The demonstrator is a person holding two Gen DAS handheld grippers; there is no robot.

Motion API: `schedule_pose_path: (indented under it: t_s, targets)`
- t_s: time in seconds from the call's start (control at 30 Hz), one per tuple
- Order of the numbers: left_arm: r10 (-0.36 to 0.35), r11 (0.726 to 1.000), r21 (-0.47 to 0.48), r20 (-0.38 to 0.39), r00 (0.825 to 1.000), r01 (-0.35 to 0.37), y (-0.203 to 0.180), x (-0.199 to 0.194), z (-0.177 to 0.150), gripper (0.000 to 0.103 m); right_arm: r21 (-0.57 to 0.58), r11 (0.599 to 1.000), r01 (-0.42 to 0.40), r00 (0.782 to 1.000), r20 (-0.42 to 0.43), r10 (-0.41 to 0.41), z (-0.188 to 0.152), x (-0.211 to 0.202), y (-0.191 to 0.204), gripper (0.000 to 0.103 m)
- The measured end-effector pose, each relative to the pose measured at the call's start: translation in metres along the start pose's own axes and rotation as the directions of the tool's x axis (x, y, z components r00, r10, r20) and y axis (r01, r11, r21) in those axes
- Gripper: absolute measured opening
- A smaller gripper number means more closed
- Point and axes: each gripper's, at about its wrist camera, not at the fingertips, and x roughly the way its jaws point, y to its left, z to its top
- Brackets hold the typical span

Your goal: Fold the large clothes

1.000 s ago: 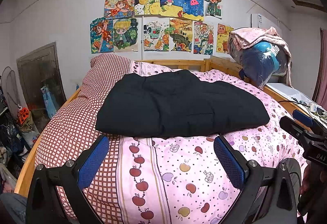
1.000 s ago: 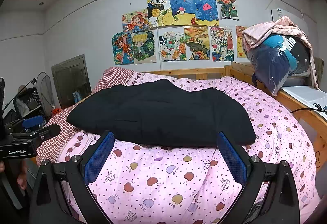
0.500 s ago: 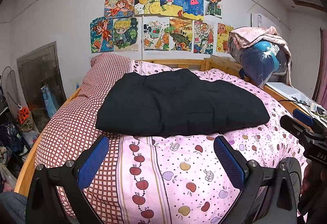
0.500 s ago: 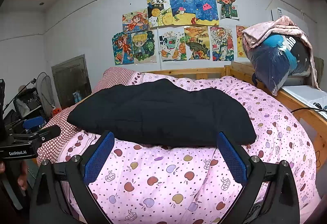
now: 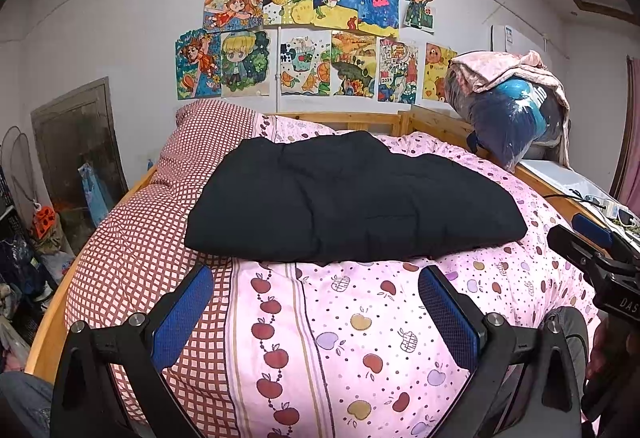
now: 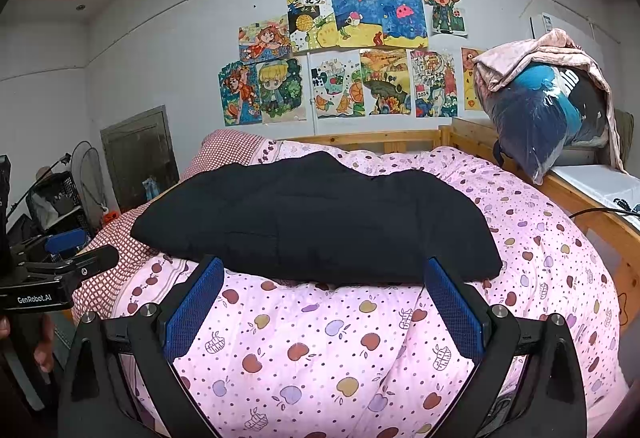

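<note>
Black padded garment [image 5: 352, 198] folded flat on the bed, both grippers spread wide and holding nothing.

Left wrist view: the garment lies as a wide dark slab across the pink apple-print quilt [image 5: 360, 338], its left end over the red-checked section [image 5: 132, 250]; the left gripper [image 5: 316, 308] hangs just short of the garment's near edge, blue pads [image 5: 182, 316] well apart, nothing between them. At the right edge, the right gripper [image 5: 588, 258] pokes in, a hand [image 5: 600, 354] under it. Right wrist view: same garment [image 6: 316, 222] dead ahead, right gripper [image 6: 324, 302] released, pad tips reaching the near hem, contact unclear; the left gripper [image 6: 60, 270] shows at far left. Drawings [image 6: 344, 58] cover the wall; a bagged bundle [image 6: 548, 114] sits on the wooden bed frame [image 6: 592, 214] at right.
</note>
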Motion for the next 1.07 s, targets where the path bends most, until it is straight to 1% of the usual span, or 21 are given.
schedule_pose_path:
  t_s: [0.23,0.33,0.47,0.53,0.77,1.07]
  targets:
    - [-0.008,1.000,-0.002,0.001,1.000,0.008,0.002,0.000,-0.002,0.103,0.000,1.000,-0.001,1.000,-0.001,0.001,0.000,0.000,0.000,0.099]
    - [-0.021,1.000,-0.023,-0.007,1.000,0.021,0.005,0.001,-0.001,0.103,0.000,1.000,-0.001,1.000,-0.002,0.001,-0.001,0.000,0.000,0.099]
    - [0.021,0.999,-0.046,0.000,1.000,-0.021,0.010,0.001,0.000,0.103,0.003,1.000,-0.001,1.000,-0.004,0.001,-0.003,-0.002,0.001,0.099]
    - [0.026,0.999,-0.044,0.002,1.000,-0.026,0.011,0.001,-0.001,0.103,0.003,1.000,-0.001,1.000,-0.004,0.001,-0.004,-0.002,0.000,0.099]
    - [0.012,1.000,-0.020,0.001,1.000,-0.012,0.009,0.000,-0.003,0.103,0.004,1.000,0.000,1.000,-0.006,0.000,-0.004,-0.002,0.001,0.099]
    - [0.019,1.000,-0.013,0.003,1.000,-0.019,0.004,0.001,0.000,0.103,0.007,1.000,0.000,1.000,-0.011,0.001,-0.009,-0.003,0.000,0.099]
